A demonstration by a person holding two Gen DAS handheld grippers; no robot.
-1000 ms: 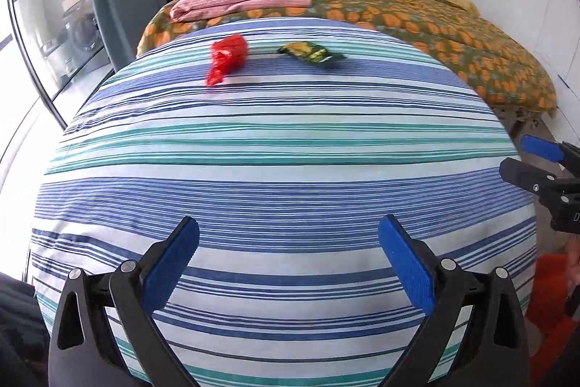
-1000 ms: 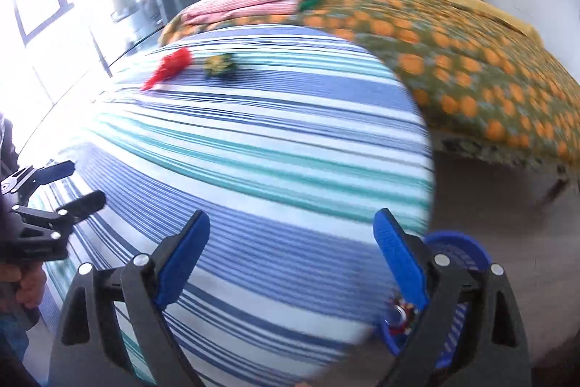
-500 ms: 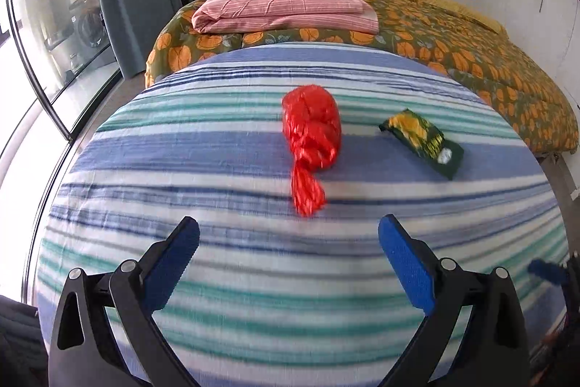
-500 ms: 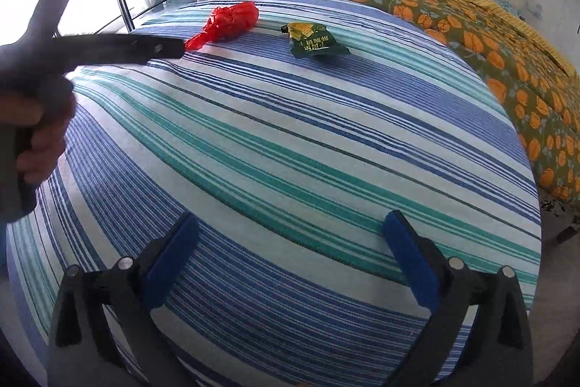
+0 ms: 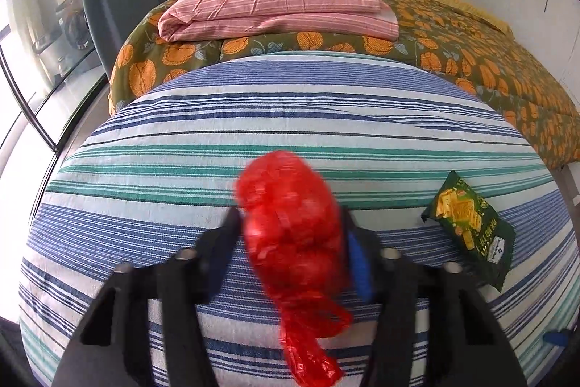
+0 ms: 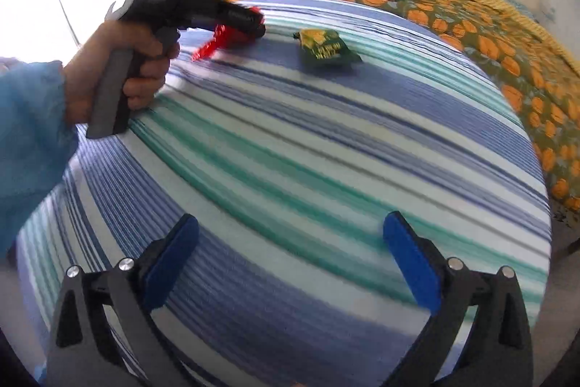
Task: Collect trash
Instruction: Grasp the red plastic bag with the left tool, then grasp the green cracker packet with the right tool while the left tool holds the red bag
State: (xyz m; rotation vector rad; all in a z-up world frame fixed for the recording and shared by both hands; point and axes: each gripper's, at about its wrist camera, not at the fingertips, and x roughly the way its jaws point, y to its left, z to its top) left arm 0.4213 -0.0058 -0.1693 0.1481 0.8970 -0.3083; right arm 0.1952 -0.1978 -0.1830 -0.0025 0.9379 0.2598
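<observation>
Item: red plastic bag (image 5: 293,234), on the striped sheet (image 5: 181,140). Our left gripper (image 5: 290,234) has its jaws closed in around the bag's bulge; contact is blurred, so we cannot tell whether the grip is firm. Green snack wrapper (image 5: 471,231) lies just right of the bag. Right gripper (image 6: 290,249): wide open, empty. Risk: thin film could slip or tear on lifting. The bag's tail partly hides the left jaws.

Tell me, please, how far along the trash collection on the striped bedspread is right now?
Nothing looks collected yet, and no bin is in view. In hand: the left claw has its fingers closed against both sides of the red plastic bag, which seems to be still on the striped bedspread. Left: the green snack packet lies untouched beside it, and the right claw is open and empty, well short of it.
</observation>
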